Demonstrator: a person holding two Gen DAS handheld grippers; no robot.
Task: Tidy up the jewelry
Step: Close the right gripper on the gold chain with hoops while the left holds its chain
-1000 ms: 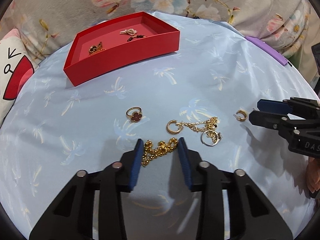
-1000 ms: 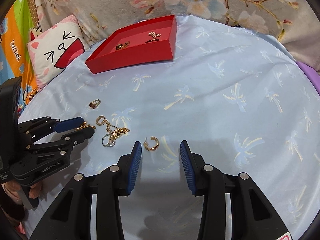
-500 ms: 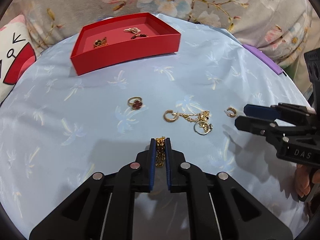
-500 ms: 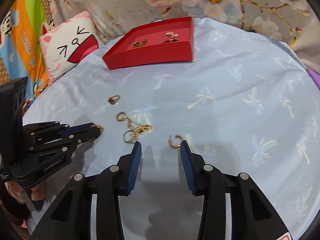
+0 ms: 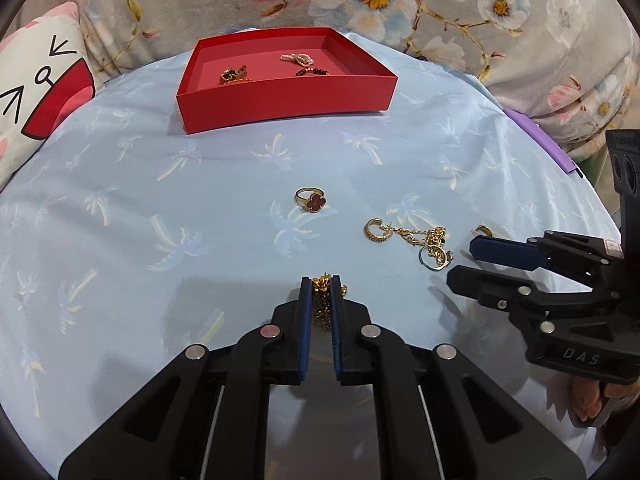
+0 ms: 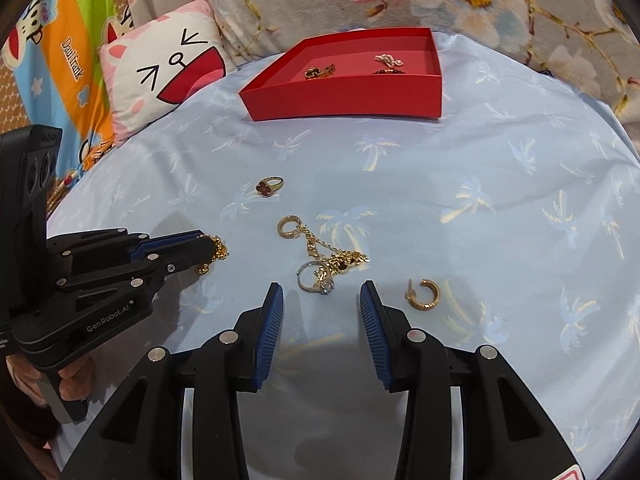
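Observation:
My left gripper (image 5: 321, 280) is shut on a gold chain (image 5: 322, 292), which bunches between its blue pads just above the pale blue cloth; the right wrist view shows that chain (image 6: 218, 250) hanging from the left gripper (image 6: 208, 246). My right gripper (image 6: 321, 292) is open and holds nothing. Just ahead of its fingertips lies a silver ring (image 6: 316, 280) tangled with a gold chain and hoop (image 6: 289, 227). A loose gold hoop earring (image 6: 424, 295) lies outside the right finger. A gold ring with a red clover (image 5: 311, 200) lies farther out. The red tray (image 5: 280, 100) stands at the back.
The tray holds a few small pieces, among them a pearl item (image 5: 296, 57). A cat-face pillow (image 6: 168, 76) and a bright cartoon cloth (image 6: 60, 52) lie at the left. Floral fabric rises behind the tray. A purple strip (image 5: 536, 140) lies along the cloth's right edge.
My left gripper has shut on the gold chain and lifted it slightly. My right gripper has slid left, from the loose hoop earring to the silver ring and chain cluster.

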